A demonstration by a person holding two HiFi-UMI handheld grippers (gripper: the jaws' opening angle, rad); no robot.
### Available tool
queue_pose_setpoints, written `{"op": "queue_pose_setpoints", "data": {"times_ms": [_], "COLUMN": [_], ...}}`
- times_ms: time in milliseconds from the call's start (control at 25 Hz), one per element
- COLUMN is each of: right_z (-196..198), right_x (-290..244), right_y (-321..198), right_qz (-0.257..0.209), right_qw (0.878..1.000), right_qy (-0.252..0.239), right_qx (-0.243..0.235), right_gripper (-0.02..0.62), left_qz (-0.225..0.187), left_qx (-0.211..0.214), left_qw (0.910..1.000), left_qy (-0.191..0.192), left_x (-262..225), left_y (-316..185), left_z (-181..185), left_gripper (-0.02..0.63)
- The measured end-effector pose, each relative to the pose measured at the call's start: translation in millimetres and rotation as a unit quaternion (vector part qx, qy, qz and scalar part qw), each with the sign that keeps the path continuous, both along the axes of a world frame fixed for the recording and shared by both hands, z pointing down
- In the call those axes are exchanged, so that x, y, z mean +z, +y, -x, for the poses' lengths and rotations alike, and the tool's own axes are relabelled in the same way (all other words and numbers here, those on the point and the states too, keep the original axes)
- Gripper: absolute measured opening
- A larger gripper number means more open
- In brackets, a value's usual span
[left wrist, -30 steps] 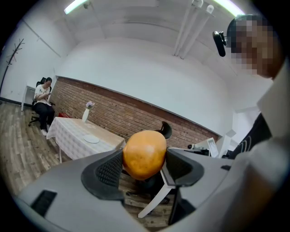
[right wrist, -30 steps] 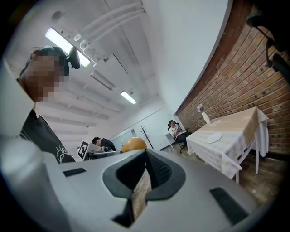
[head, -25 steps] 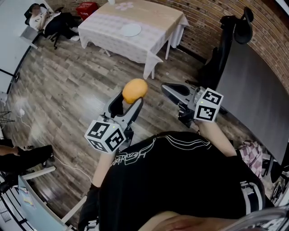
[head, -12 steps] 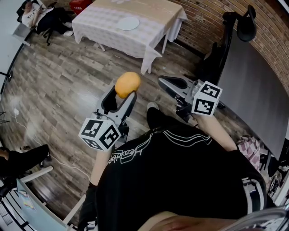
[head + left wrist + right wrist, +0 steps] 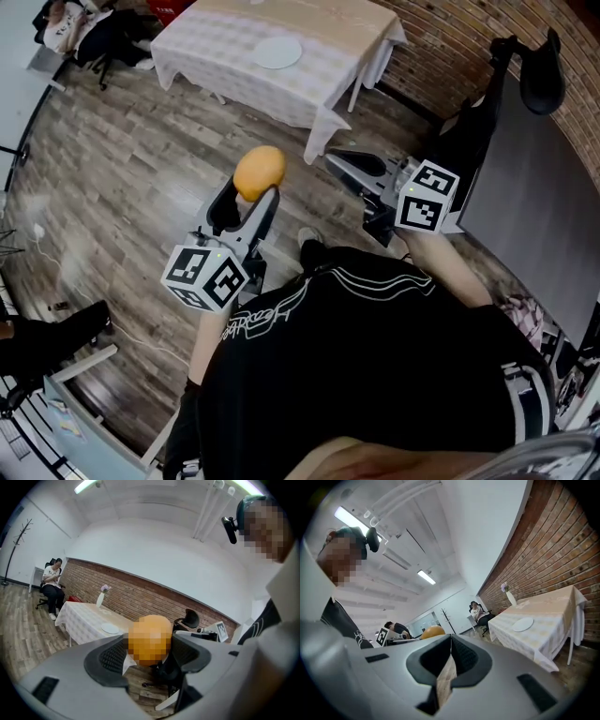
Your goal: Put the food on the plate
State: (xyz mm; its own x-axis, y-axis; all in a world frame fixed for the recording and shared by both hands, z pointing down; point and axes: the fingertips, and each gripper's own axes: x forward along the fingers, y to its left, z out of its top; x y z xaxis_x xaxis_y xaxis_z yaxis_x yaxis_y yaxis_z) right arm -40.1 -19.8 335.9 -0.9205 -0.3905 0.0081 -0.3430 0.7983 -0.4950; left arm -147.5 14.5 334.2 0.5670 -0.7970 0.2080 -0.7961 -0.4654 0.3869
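A white plate (image 5: 278,52) is seen on the cloth-covered worktop (image 5: 339,30). The orange food (image 5: 259,171) is gripped between the jaws of the left gripper (image 5: 251,192), well apart from the plate. The jaws of the right gripper (image 5: 345,167) are pressed together on nothing. Since before, the food has been kept gripped, and the worktop is seen slightly further right.

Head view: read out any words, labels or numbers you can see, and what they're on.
White script print on the black shirt: warped, not readable.
Marker cubes: black-and-white square patterns only, no letters or numbers.
No other text visible.
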Motion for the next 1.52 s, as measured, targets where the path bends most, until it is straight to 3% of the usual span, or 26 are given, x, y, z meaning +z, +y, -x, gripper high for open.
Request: {"op": "queue_pose_setpoints", "data": {"times_ms": [520, 840, 1280, 1520], "right_z": [5.0, 1.2, 1.6, 3.8], "right_x": [5.7, -2.5, 13.3, 21.6], "right_y": [-150.9, -186.1, -236.4, -279.2], "right_qz": [0.008, -0.007, 0.016, 0.032], "right_qw": [1.0, 0.999, 0.997, 0.994], "right_qy": [-0.013, -0.013, -0.011, -0.009], "right_qx": [0.019, 0.032, 0.075, 0.104], "right_gripper": [-0.003, -0.003, -0.003, -0.003], "left_qz": [0.004, -0.014, 0.011, 0.01], "left_qx": [0.03, 0.053, 0.08, 0.104], "left_qw": [0.9995, 0.9983, 0.9965, 0.9928], "left_qy": [-0.012, -0.02, -0.022, -0.06], "left_x": [-3.4, -14.6, 7.0, 20.5], "left_y": [-163.8, -205.0, -271.9, -324.2], "left_z": [1.1, -11.9, -3.2, 0.8], "left_gripper": [0.298, 0.298, 0.298, 0.298]}}
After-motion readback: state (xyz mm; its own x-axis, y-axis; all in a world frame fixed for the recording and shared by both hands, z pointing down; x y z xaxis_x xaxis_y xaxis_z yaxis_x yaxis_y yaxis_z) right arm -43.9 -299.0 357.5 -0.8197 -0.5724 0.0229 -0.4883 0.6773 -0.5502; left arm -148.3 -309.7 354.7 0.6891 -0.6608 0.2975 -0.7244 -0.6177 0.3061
